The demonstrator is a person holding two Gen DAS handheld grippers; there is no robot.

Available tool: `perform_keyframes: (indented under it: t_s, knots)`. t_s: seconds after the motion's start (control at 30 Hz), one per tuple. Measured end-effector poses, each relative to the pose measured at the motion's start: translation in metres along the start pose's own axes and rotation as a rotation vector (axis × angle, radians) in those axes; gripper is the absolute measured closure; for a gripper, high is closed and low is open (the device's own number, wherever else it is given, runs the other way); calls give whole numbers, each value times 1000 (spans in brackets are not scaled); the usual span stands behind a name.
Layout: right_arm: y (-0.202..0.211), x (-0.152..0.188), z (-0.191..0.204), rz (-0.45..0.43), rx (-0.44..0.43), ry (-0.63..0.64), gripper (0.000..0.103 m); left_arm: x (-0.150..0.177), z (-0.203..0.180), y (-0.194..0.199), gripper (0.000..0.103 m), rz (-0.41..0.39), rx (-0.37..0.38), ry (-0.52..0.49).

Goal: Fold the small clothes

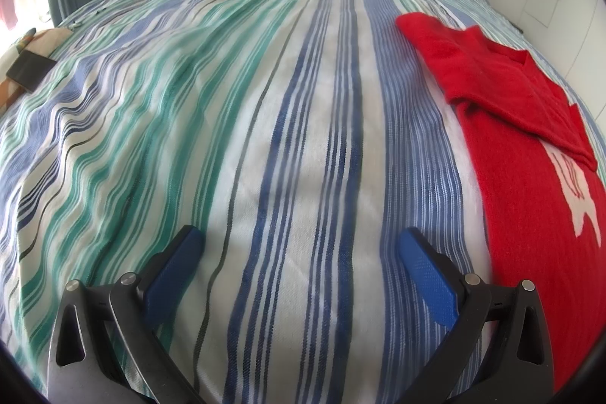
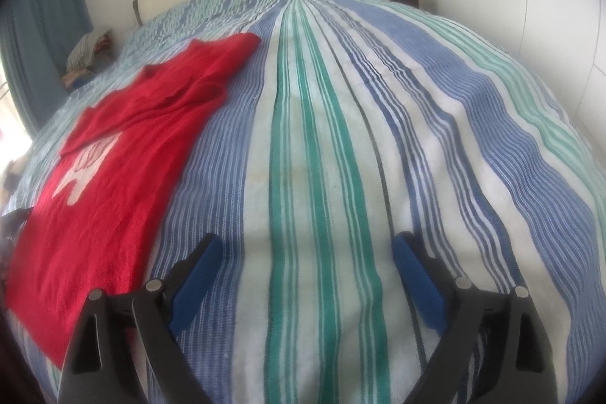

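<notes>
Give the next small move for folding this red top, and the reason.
Probably bring the right gripper left to the red knitted top and pinch its near edge: one sleeve is already folded across the chest, and both the right and left gripper stand open and empty over the striped bedspread.

We see bare striped bedspread (image 2: 322, 177) open under both grippers; only the red sweater (image 2: 113, 177) lies between them, flat.

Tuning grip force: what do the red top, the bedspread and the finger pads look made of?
Red top: soft knit or fleece, matte, fuzzy nap; which one is unclear.
Bedspread: woven cotton-like cloth, matte, visible weave in the stripes.
Finger pads: blue rubber or plastic, fine dotted texture, slight sheen.
</notes>
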State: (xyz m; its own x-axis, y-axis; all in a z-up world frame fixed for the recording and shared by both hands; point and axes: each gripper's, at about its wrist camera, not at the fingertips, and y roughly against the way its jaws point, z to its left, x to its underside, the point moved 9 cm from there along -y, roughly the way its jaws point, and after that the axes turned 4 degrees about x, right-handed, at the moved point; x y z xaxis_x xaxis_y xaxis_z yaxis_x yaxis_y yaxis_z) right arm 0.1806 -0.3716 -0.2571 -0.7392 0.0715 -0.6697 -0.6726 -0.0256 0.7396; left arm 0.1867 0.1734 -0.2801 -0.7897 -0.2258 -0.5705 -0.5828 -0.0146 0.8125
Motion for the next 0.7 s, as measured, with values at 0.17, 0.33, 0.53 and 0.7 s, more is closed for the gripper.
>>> perform_keyframes:
  t_s: [0.17, 0.33, 0.53, 0.7]
  knots:
    - [-1, 1, 2, -6, 4, 11, 9, 0, 0, 0, 0, 0, 0, 0]
    - [-1, 1, 3, -7, 4, 16, 8, 0, 0, 0, 0, 0, 0, 0]
    - [-1, 1, 3, -7, 5, 17, 8, 0, 0, 0, 0, 0, 0, 0]
    - [-1, 1, 3, -7, 5, 17, 8, 0, 0, 0, 0, 0, 0, 0]
